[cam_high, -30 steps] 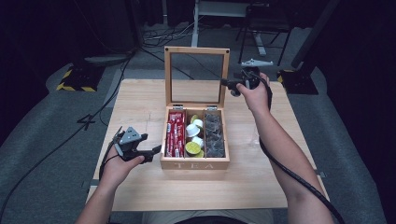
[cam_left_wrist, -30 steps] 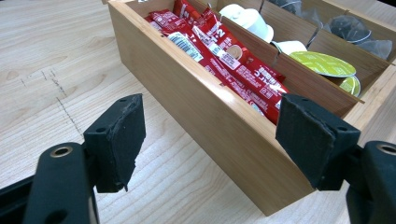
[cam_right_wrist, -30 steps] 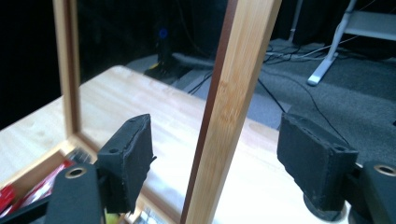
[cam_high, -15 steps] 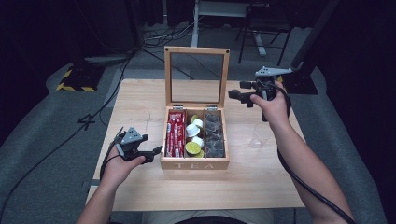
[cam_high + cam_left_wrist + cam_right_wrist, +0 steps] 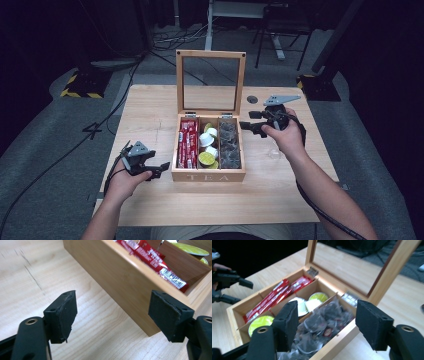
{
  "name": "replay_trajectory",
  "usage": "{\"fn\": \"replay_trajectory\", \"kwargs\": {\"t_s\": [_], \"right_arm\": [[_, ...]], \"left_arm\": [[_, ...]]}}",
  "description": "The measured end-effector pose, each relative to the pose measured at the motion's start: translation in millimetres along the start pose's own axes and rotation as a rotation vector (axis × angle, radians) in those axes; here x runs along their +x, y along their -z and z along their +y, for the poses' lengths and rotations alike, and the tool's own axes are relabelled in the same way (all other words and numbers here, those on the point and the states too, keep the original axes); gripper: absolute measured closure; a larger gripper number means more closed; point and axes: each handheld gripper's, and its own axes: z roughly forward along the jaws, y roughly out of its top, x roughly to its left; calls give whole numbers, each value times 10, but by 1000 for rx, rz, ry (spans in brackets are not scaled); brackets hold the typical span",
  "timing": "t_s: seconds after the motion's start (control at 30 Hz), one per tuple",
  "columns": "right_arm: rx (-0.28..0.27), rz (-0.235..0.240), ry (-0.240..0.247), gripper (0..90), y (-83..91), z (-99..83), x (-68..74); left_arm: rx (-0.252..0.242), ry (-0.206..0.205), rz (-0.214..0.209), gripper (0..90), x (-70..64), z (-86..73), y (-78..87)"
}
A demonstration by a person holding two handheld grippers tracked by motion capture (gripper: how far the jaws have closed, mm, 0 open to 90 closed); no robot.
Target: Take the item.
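Wooden tea box (image 5: pixel 208 176) sits in the middle of the surface (image 5: pixel 150 107) with its glass-paned lid (image 5: pixel 210 82) standing upright, and that is what matters now. A second ago your right gripper (image 5: pixel 254 126) was up by the lid's right edge; since then it has drawn back and come down beside the box's right wall, so the lid stands open on its own and needs no more support. Its fingers (image 5: pixel 374 323) are spread wide with nothing between them. From the right gripper view they look across the right-hand compartment, packed with dark wrapped packets (image 5: pixel 322 323); past those lie the green and white capsules (image 5: pixel 318 297) in the middle compartment and the red sachets (image 5: pixel 273 298) on the far side.

Your left gripper (image 5: pixel 157 169) has not moved: it waits just off the box's front-left corner, fingers (image 5: pixel 63 315) released and empty, the box wall (image 5: pixel 120 277) close ahead.

Opening looks finished, so the work probably shifts to the contents. You are best placed over the dark packets with the right hand. Keep clear of the lid as you reach in; a knock could tip it shut. The left hand is placed to steady the box.
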Motion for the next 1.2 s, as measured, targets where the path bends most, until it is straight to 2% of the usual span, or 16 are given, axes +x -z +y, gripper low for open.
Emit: {"fn": "replay_trajectory", "kwargs": {"t_s": [0.17,0.23,0.43,0.63,0.73,0.8,0.93,1.03,1.2], "right_arm": [[49,10,-2,400,-122,-96,42],[68,14,2,407,-189,-142,53],[111,23,17,428,-351,-220,96],[162,5,50,438,-565,-248,149],[182,-7,67,398,-666,-258,167],[200,0,75,351,-736,-268,174],[231,4,88,330,-846,-292,186],[254,15,102,379,-906,-305,208],[279,5,127,455,-937,-286,209]], "left_arm": [[55,-9,34,218,53,-69,-66],[81,-28,51,216,80,-88,-88],[86,-6,39,207,135,-126,-151],[108,-29,68,197,160,-152,-191],[125,-39,72,195,166,-170,-214],[122,-49,73,186,163,-179,-223],[118,-61,77,180,159,-186,-228],[114,-69,76,175,156,-194,-231],[105,-64,76,177,158,-202,-231]]}}
